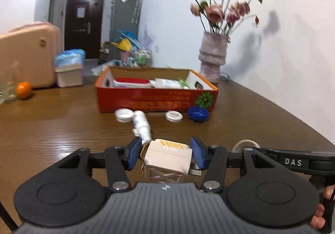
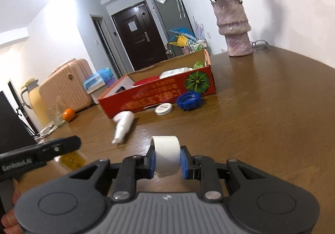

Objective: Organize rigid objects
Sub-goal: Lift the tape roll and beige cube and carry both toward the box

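Observation:
My left gripper (image 1: 166,153) is shut on a white plug adapter (image 1: 167,160) with yellow stripes, held just above the brown table (image 1: 62,129). My right gripper (image 2: 167,160) is shut on a white tape roll (image 2: 166,154). A red cardboard box (image 1: 156,98) holding several items stands ahead; it also shows in the right wrist view (image 2: 159,93). In front of it lie a white spray bottle (image 1: 142,126), two white round lids (image 1: 124,115) (image 1: 173,116) and a blue cap (image 1: 197,114). The right wrist view shows the bottle (image 2: 123,126), one lid (image 2: 163,108) and the blue cap (image 2: 189,100).
A vase of dried flowers (image 1: 212,60) stands behind the box at the right near the wall, with glasses (image 2: 259,44) beside it. An orange (image 1: 23,89) and a clear glass (image 1: 7,85) sit at the far left. A pink suitcase (image 1: 27,53) stands beyond the table.

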{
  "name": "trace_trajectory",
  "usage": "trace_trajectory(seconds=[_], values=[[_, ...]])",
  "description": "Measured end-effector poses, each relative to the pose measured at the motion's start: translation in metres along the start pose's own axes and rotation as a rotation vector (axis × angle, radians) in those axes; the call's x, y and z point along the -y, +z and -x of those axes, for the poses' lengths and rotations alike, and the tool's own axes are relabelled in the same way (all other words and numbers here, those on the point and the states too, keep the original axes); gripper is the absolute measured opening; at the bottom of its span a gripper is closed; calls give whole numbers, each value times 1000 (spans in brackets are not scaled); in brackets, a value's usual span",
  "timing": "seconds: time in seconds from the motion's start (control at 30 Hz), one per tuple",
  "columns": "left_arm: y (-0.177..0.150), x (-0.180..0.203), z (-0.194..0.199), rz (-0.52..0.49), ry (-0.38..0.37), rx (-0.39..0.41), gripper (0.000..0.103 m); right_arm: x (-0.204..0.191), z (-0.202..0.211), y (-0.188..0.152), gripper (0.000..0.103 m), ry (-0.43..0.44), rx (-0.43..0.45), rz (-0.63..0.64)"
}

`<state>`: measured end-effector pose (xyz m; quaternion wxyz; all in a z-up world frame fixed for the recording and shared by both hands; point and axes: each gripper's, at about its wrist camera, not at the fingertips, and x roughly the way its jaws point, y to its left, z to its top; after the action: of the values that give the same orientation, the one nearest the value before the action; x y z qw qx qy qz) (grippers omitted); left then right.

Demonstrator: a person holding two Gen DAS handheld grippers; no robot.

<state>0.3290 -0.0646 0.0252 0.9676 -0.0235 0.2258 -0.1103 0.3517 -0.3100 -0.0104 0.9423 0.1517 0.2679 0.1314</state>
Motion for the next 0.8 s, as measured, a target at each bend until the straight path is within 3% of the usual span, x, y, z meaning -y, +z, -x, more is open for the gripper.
trace_trajectory(seconds=[0.23,0.43,0.6,0.8], values=[[-1,-10,58,13,14,90,52,-37,47,-11,23,10,60,71],[0,-16,72,32,-7,116,52,-64,70,-13,23,16,89,133],[16,-23,58,17,-27,123,52,-73,60,-2,23,34,83,152],[68,-40,1,-16,-76,101,52,-86,22,33,23,26,96,230]])
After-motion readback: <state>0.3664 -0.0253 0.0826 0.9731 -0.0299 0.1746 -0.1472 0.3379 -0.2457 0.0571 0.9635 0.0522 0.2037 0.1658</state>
